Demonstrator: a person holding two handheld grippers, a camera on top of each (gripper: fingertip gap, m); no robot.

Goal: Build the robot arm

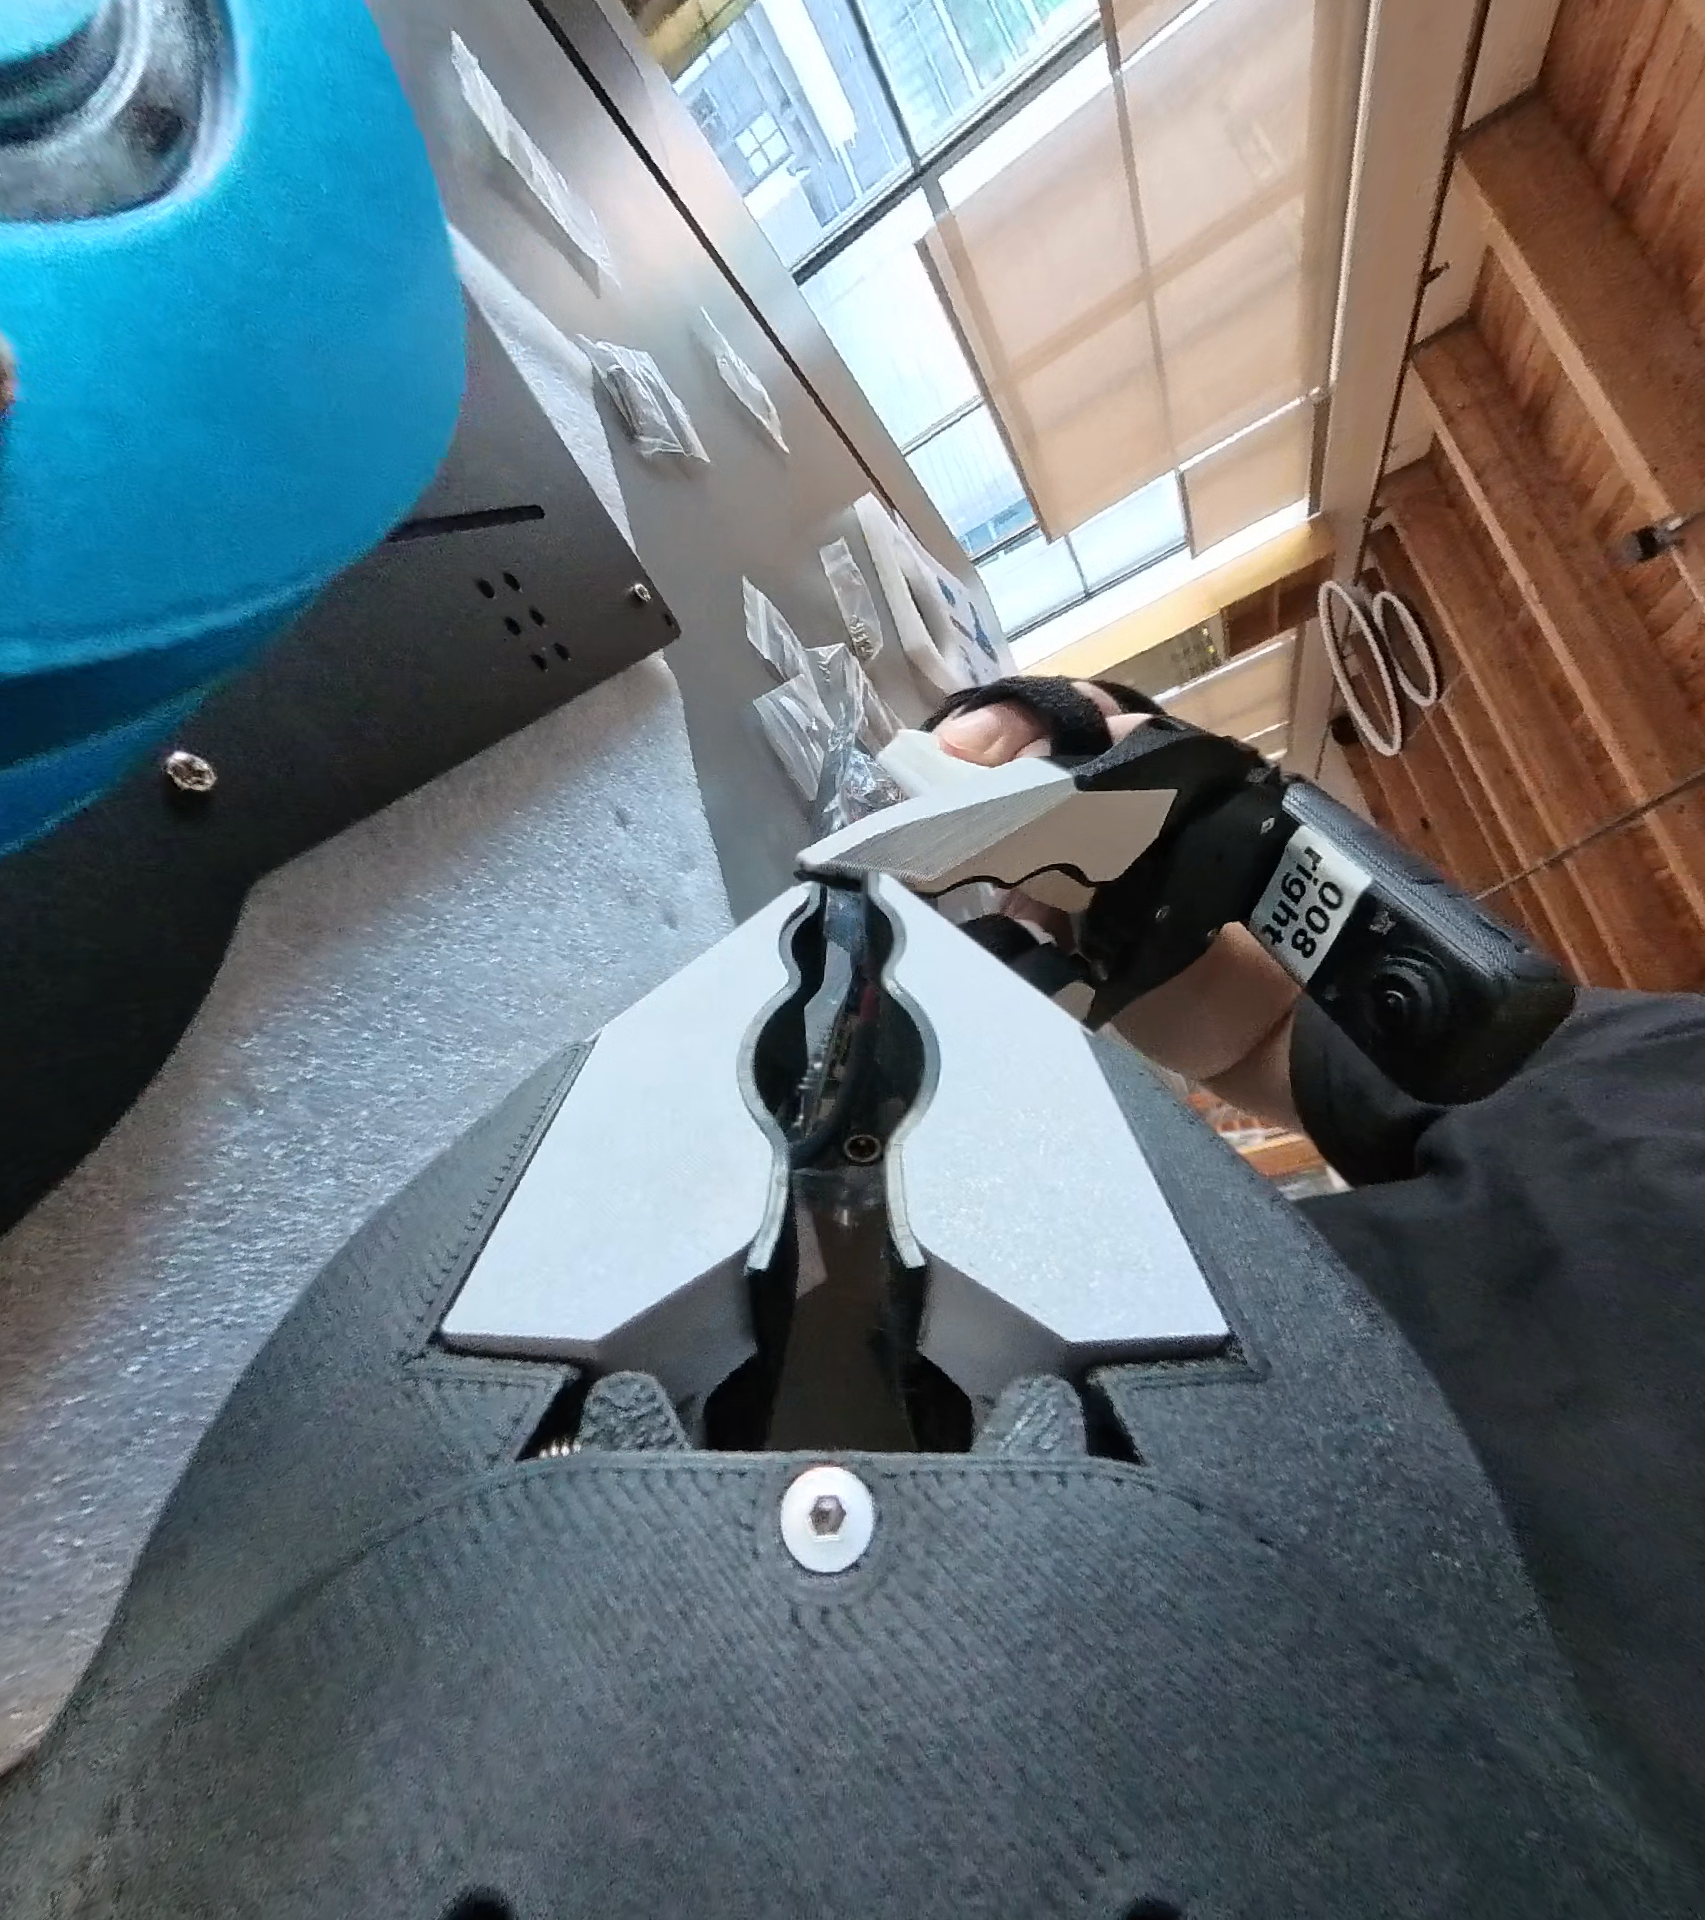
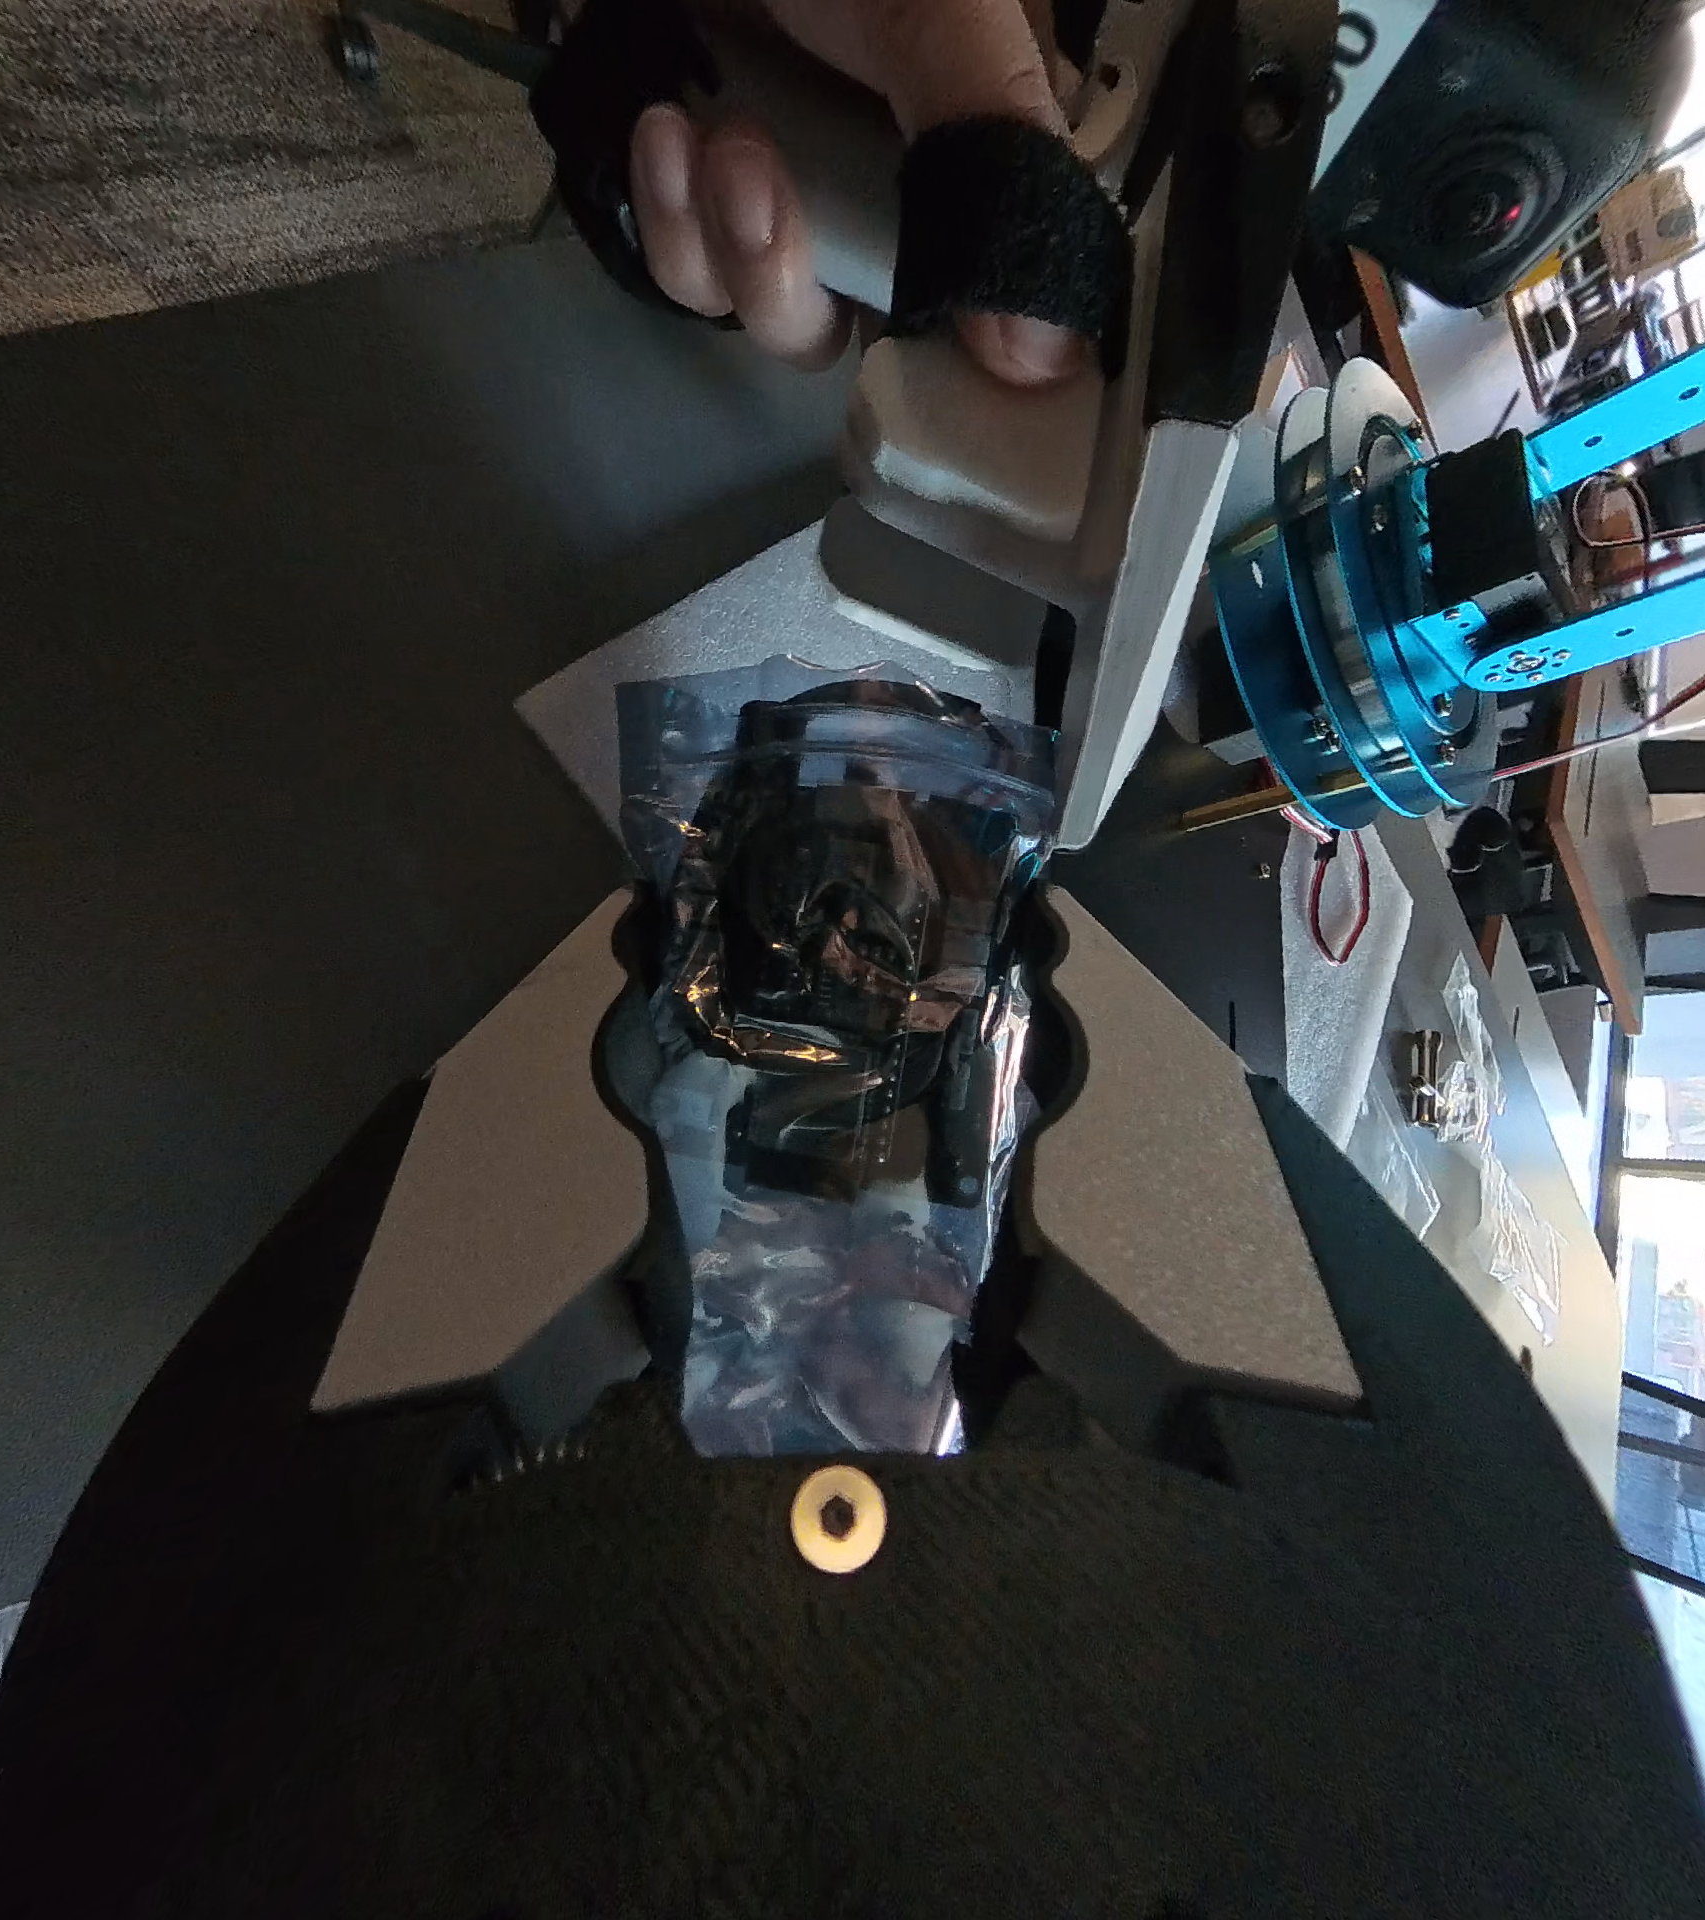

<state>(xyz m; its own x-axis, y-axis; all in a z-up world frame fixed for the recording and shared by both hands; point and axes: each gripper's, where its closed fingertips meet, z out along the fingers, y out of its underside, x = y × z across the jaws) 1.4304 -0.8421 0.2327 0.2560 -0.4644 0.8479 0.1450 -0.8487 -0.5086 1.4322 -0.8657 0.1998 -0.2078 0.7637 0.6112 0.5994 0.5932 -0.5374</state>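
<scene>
Worktop [image 1: 713, 260]: grey, smooth, runs up the centre of the left wrist view. A blue anodised round base [image 1: 152, 416] fills the upper left and sits on a black perforated metal plate [image 1: 360, 790]. Under that lies a dimpled grey foam sheet [image 1: 360, 1039].

Left tool [image 1: 840, 894], centre of its own view: flat grey scalloped fingers drawn almost together. They pinch a bag edge-on at the tips, and a thin dark strip of it shows in the slot between them.

Right tool [image 2: 837, 914], centre of its view: fingers part spread, with the bag [image 2: 827, 987] lodged in the gap. Its side edges press against both inner faces, and it is narrower inside the gap than above the tips. I read this as a grip across the bag's width.

The bag is a translucent zip-top pouch, crinkled and glossy, with dark electronic parts and cable inside. It is held off the worktop between both tools. The left tool's pale finger [image 2: 1139, 623] comes down from the upper right to the bag's top right corner.

A hand [image 2: 754, 229] under a black fabric strap grips the left tool's handle at the top centre.

Small clear packets [image 1: 645, 400] lie scattered on the worktop, upper centre.
</scene>
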